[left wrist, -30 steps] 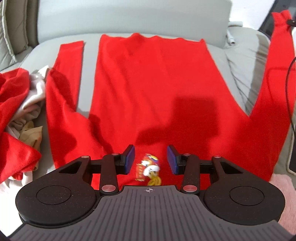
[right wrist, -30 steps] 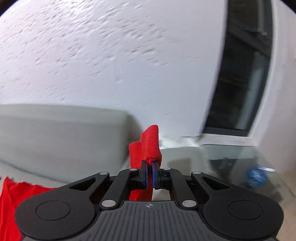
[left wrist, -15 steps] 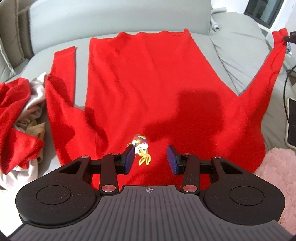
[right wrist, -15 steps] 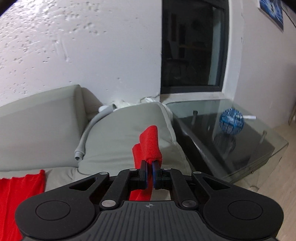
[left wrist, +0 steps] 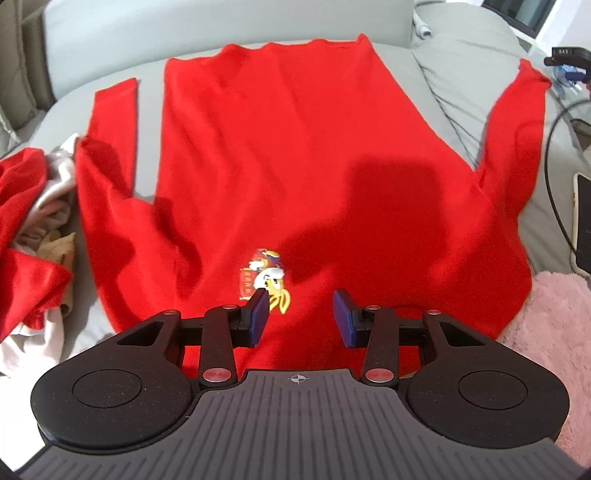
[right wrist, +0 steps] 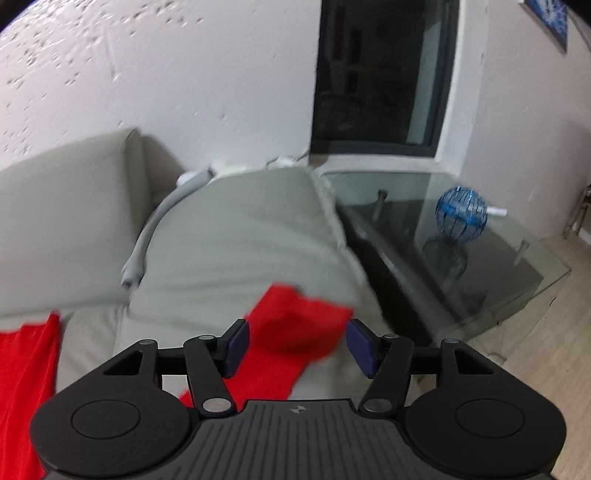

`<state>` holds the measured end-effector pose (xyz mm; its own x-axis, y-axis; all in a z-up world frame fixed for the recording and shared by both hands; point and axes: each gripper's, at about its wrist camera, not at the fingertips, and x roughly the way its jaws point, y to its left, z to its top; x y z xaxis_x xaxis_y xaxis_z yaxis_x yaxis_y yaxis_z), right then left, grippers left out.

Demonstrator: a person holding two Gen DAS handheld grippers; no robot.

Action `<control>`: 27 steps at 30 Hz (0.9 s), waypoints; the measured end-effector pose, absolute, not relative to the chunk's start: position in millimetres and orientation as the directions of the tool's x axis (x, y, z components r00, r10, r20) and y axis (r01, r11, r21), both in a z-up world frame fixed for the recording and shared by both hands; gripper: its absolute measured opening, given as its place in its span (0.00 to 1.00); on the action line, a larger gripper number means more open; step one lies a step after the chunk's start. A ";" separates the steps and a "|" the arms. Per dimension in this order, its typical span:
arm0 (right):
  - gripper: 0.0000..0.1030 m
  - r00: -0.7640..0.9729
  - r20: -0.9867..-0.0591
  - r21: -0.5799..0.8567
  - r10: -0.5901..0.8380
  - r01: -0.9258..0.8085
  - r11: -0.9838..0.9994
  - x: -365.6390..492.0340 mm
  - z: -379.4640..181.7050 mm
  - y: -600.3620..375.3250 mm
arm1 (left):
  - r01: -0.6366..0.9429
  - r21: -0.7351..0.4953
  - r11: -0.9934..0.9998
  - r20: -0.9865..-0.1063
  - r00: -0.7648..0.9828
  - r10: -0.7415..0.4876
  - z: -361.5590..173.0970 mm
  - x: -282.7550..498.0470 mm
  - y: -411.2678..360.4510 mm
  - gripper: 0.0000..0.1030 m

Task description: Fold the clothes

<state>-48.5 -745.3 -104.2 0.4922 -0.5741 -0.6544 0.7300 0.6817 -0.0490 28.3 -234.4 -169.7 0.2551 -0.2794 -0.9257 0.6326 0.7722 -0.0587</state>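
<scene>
The red shirt (left wrist: 295, 155) lies spread, front up, across the seat of a grey sofa (left wrist: 229, 33), hem toward the backrest and its small cartoon badge (left wrist: 264, 275) near the left tongs (left wrist: 300, 319). Those tongs hang over the chest of the shirt, jaws partly apart, with nothing between them. The right tongs (right wrist: 297, 349) have just been opening: the red sleeve end (right wrist: 301, 319) sits between the pads, but they stand clear of it, so it is let go and lies on the sofa's grey cushion (right wrist: 236, 243).

The likely trouble is the sleeve. Dropped on the sloping cushion, it may slide or bunch instead of lying straight, and a later fold over it would then come out lumpy. It is also blurred here, so how flat it lands cannot be told. The other sleeve (left wrist: 107, 155) is already doubled on itself and rumpled by the pile of other clothes (left wrist: 33, 229); a careless grab there could pick up the wrong cloth. A black cable (left wrist: 550, 155) and a phone (left wrist: 583, 218) lie close to the shirt's side and could be snagged. The pink fluffy blanket (left wrist: 546, 325) touches the shoulder edge.

The sofa is soft and creased, poor for sharp folds. Behind it stands a rough white wall (right wrist: 147, 74) with a dark window (right wrist: 380, 74), and beside it a glass side table (right wrist: 461, 258) holding a blue ball (right wrist: 461, 214).
</scene>
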 end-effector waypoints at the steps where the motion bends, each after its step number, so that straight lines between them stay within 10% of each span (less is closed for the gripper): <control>1: 0.58 0.493 -0.667 -0.043 -0.559 0.723 0.689 -51.9 -106.4 -742.5 | 0.633 -0.064 0.772 -0.926 0.250 -0.282 -171.1 28.2 -234.9 0.43; 13: 0.46 0.523 -0.613 -0.045 -0.592 0.725 0.687 -26.6 -101.1 -764.9 | 0.625 -0.036 0.779 -0.940 0.245 -0.240 -179.9 25.1 -229.6 0.43; 23: 0.39 0.333 -0.747 -0.185 -0.575 0.727 0.661 55.4 -137.4 -789.5 | 0.588 -0.020 0.808 -0.958 0.221 -0.184 -190.5 42.0 -225.8 0.43; 27: 0.12 0.347 -0.692 -0.189 -0.633 0.759 0.623 57.8 -138.6 -788.8 | 0.569 -0.020 0.822 -0.961 0.216 -0.172 -195.0 48.4 -220.8 0.43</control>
<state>57.8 -788.8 -138.6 0.3471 -0.6329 -0.6921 0.7592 0.6228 -0.1888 48.4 -220.8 -195.0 0.2160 -0.1722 -0.9611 0.5686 0.8224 -0.0196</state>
